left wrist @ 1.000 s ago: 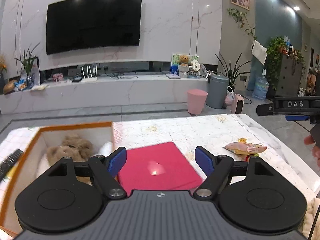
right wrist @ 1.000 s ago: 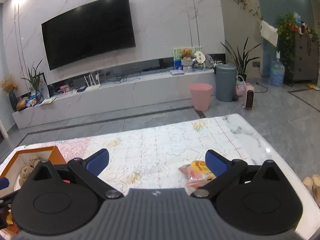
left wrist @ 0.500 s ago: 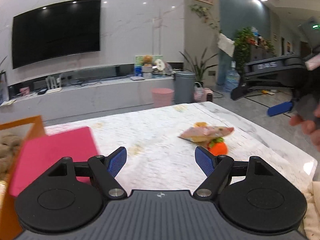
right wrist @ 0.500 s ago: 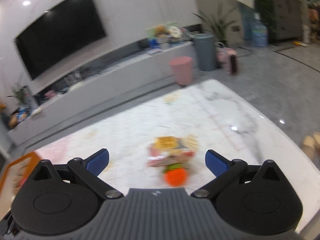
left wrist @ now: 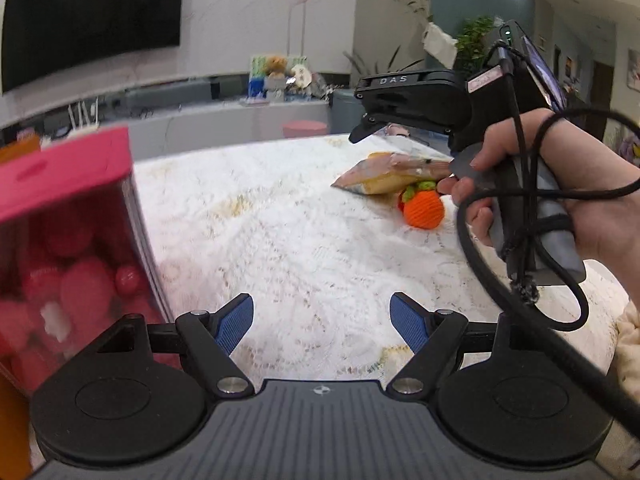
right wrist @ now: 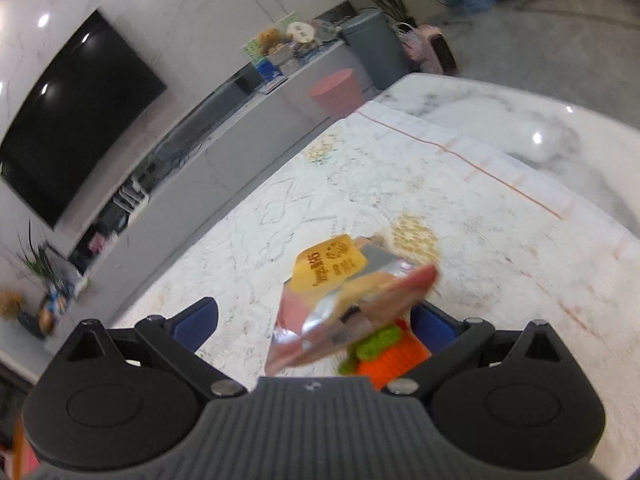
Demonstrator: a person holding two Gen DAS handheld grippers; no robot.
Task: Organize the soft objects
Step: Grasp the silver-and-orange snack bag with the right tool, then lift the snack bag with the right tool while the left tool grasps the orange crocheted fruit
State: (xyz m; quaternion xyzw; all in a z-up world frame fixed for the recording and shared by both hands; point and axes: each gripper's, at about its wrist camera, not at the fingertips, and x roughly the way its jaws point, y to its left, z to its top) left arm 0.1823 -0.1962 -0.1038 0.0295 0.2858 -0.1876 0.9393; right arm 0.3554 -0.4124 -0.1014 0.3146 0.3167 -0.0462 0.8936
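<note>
two grippers are in play over a white patterned tablecloth [left wrist: 304, 240]. the right gripper [right wrist: 316, 322] has its jaws spread wide and grasping nothing, and in its own view it sits low over a crinkly snack packet [right wrist: 344, 300] that lies on top of a knitted orange toy [right wrist: 394, 356] with a green leaf cap. the packet fills the gap from the centre toward 3 o'clock, and the toy peeks out at about 5 o'clock, just beside the right-hand blue pad [right wrist: 434, 326]; whether that pad touches the toy i cannot tell, as the picture is blurred. in the left view the same pair lies at about 2 o'clock on the cloth, with the person's right hand [left wrist: 560, 192] and its tool just above and beside them

the left gripper [left wrist: 322, 322] is also released, jaws wide and empty, hovering over bare cloth with a red box [left wrist: 68, 216] of pink round things at 9 o'clock

the step in hand looks like the reach for the next soft thing, most likely the orange toy. my guess is the pickup has not begun, since nothing is pinched yet. the next move calls for getting the pads on either side of the toy rather than the packet resting on it, which may slide or come up too; a low, centred close on the yarn body seems wise
</note>
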